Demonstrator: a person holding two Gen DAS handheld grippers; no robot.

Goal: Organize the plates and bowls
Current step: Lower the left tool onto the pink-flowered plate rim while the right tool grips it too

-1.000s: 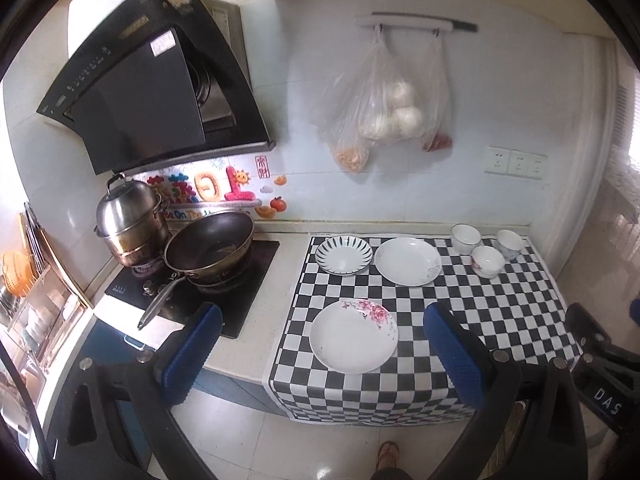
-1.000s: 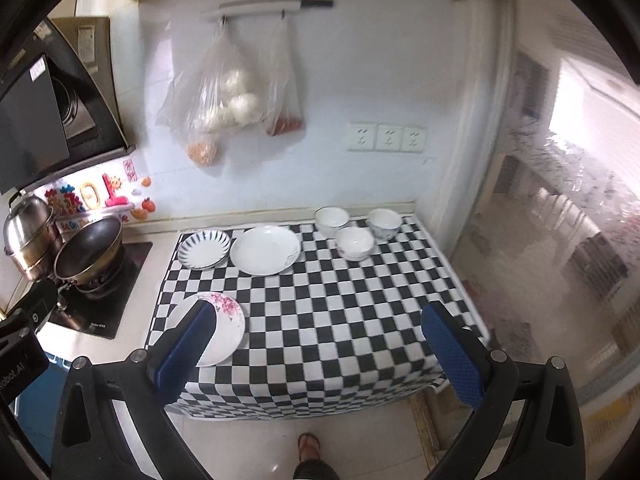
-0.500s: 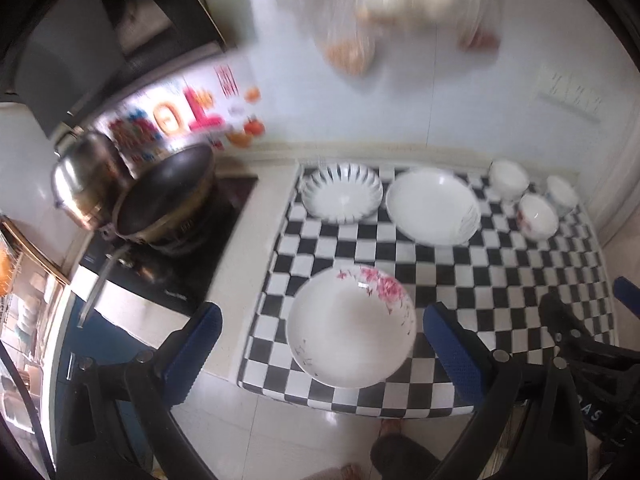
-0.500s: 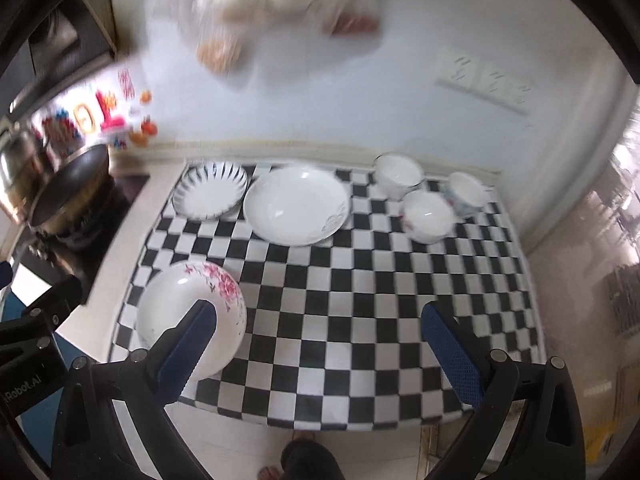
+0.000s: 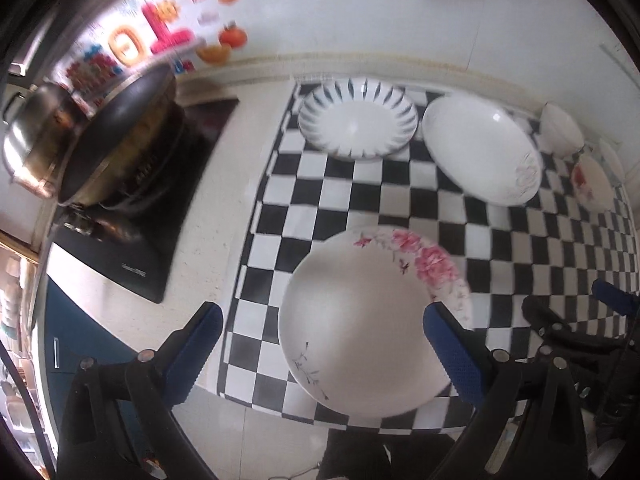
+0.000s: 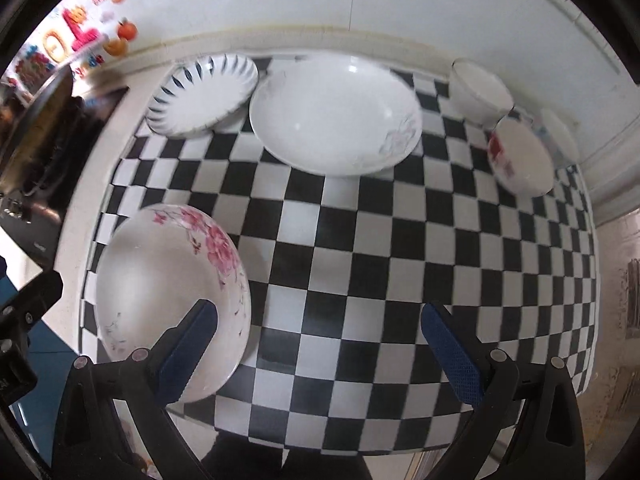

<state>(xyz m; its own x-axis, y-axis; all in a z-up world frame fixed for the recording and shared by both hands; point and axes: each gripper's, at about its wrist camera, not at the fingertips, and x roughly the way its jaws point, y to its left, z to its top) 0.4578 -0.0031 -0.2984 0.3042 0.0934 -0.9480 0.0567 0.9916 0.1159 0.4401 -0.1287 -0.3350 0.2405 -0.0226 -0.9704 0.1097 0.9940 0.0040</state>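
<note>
A white plate with pink flowers (image 5: 368,320) (image 6: 168,296) lies near the front edge of the checkered cloth (image 5: 400,196) (image 6: 360,248). My left gripper (image 5: 320,352) hangs open above it, fingers on either side. Behind stand a blue-striped plate (image 5: 358,118) (image 6: 202,94) and a plain white plate (image 5: 480,148) (image 6: 334,114). Three small bowls cluster at the back right: a white bowl (image 6: 480,92) (image 5: 562,130), a red-patterned bowl (image 6: 520,156) (image 5: 592,184) and a third bowl (image 6: 558,132). My right gripper (image 6: 320,352) is open over the cloth's front middle, holding nothing.
A dark wok (image 5: 116,140) and a steel pot (image 5: 32,140) sit on a black cooktop (image 5: 160,232) left of the cloth. The counter front edge drops to the floor below. My right gripper's body (image 5: 580,336) shows at the left view's right side.
Both grippers have moved forward and down toward the counter. The plates and bowls now look much larger. No dish has moved.
</note>
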